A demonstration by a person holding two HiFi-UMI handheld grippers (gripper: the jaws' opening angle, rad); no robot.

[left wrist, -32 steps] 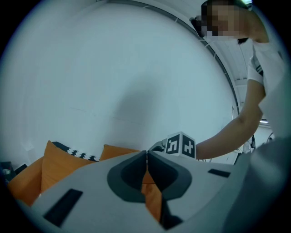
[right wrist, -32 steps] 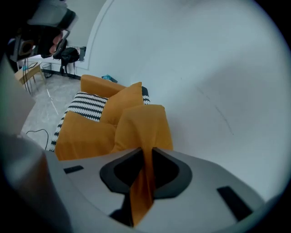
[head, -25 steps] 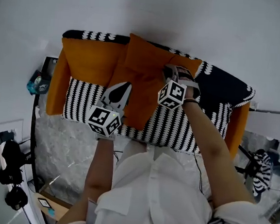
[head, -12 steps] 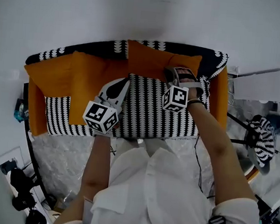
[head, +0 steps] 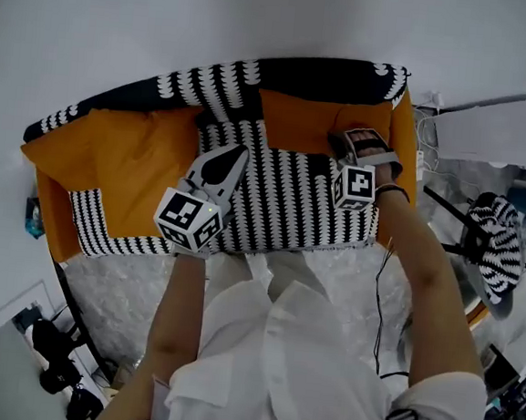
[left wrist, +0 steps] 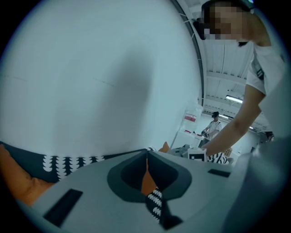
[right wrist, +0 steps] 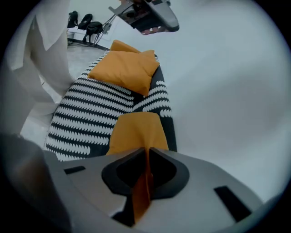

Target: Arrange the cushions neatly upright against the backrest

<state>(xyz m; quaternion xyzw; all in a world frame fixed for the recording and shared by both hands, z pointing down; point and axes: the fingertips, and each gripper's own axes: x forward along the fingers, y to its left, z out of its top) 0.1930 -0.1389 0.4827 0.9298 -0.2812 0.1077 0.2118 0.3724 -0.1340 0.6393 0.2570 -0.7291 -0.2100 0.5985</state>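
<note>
Pinching the orange cushion (head: 318,120) at 1 o'clock with the right gripper (head: 353,137), just tightened onto a thin fold of its cloth, close by the backrest (head: 339,72). Left gripper (head: 239,154) shut above the striped seat (head: 282,202), with only slivers of cloth in its slit, so unclear whether gripping anything. Second cushion (head: 126,156) lying at 9 o'clock. Probably light, soft and floppy, so expect sag from a single corner pinch. Better to take hold along the top edge at both corners, then stand it upright.
</note>
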